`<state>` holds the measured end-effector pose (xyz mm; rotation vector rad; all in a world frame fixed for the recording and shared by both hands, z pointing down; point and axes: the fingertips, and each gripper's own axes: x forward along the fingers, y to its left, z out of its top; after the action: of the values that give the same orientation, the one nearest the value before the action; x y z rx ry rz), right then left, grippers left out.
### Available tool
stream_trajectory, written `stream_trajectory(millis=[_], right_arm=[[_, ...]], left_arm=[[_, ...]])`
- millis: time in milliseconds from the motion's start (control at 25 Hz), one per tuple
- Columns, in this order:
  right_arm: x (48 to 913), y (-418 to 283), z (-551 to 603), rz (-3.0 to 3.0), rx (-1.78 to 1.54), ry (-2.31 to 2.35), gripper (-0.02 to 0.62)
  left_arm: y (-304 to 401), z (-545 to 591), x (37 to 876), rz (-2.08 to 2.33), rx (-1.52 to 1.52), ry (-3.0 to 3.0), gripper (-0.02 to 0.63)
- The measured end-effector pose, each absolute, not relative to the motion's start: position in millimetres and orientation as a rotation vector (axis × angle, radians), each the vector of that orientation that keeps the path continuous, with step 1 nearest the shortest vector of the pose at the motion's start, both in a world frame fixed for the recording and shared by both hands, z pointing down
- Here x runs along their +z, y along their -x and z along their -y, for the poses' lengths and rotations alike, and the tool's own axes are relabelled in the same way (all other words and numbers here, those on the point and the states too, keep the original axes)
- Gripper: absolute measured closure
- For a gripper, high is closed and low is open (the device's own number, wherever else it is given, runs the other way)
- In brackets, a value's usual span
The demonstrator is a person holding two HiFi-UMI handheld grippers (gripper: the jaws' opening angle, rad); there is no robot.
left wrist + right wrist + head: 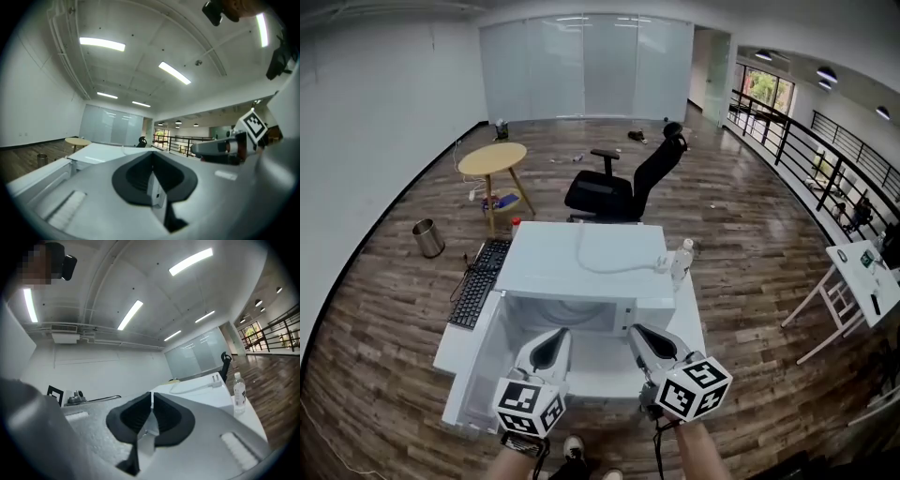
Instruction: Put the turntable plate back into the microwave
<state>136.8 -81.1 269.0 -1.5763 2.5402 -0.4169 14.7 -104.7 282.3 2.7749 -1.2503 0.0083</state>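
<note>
Jaws pressed together on both units: my left gripper (152,155) is closed tip to tip with nothing pinched, and my right gripper (151,395) reads the same, tips in contact and empty. In the head view both grippers point level toward the white microwave (581,258). They sit side by side and apart, the left one before the left part of the opening and the right one before the right part. The left marker cube (528,406) and the right marker cube (695,386) sit at the ends nearest me. The microwave door (472,370) stands swung open to the left. Turntable plate: neither gripper carries it. A pale curved edge (574,321) shows low inside the open cavity, and I cannot tell whether that edge is the plate. A white power cable (605,265) with its plug lies loose on the microwave's top. A clear water bottle (681,260) stands upright on the white table (694,319), just beside the microwave's right side. A black keyboard (478,281) lies along the microwave's left side. Beyond the table, on the wood floor (750,244), stand a black office chair (628,183), a round wooden side table (492,159) and a metal bin (427,237), all well apart from the microwave.
</note>
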Motion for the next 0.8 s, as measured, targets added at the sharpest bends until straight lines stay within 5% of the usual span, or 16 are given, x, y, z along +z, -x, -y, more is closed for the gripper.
stream_trajectory(millis=[800], right_arm=[[172,-114,1,-2.569,-0.131,1.555,0.584]], left_arm=[[21,37,202,1.245,-0.188,-2.885,0.601]])
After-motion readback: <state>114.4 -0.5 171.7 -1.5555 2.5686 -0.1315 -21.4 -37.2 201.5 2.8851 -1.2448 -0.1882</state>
